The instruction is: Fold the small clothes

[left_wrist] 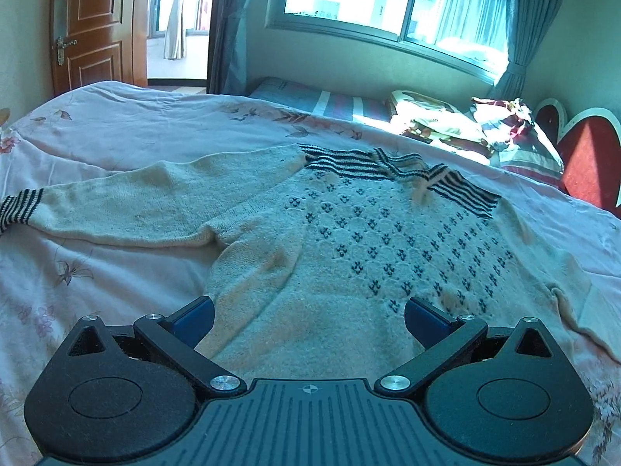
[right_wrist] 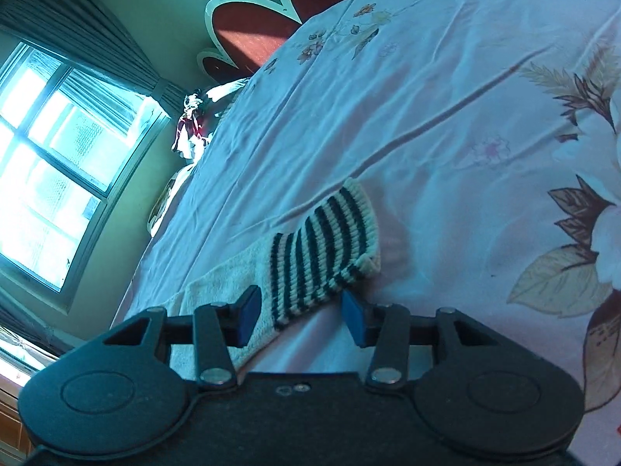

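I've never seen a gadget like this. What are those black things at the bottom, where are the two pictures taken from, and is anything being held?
They are two hand-held grippers, each carrying a camera that looks along its two blue-padded fingers. One picture is from the left gripper, the other from the right gripper. A cream knitted sweater lies spread on a flowered bed. The left gripper is open, over the sweater's lower part. The right one is open around the striped cuff of a sleeve. Neither has closed, so nothing is held yet.
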A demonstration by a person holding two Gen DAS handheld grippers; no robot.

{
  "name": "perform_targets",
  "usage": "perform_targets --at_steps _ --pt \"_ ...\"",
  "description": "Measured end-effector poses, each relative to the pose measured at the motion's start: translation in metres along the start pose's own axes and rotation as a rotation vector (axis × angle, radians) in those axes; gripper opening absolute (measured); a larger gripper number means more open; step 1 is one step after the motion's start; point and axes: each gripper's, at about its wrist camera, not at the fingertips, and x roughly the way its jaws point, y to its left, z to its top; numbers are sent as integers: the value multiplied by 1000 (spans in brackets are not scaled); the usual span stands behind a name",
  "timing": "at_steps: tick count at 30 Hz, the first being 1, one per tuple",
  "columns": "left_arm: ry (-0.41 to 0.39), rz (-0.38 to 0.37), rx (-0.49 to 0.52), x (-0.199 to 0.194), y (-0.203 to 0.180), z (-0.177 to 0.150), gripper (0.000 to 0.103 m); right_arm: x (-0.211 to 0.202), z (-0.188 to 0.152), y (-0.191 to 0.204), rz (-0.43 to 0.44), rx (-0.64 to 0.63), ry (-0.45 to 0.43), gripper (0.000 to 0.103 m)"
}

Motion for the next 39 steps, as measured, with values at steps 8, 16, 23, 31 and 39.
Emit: perform_targets --at_steps 8,16,23,31,39 --pt "-12 2 -55 23 19 18 103 11 10 4 -68 -45 -19 7" --pt "-17 91 -48 17 68 24 103 16 -17 117 62 -444 -43 6" --pt "-22 171 -98 5 120 19 103 34 -133 238 386 -741 168 6" --pt "0 184 -141 -5 147 9 103 56 -256 299 520 -941 412 13" --pt "26 -97 -157 21 99 27 70 12 -240 278 595 -905 396 46"
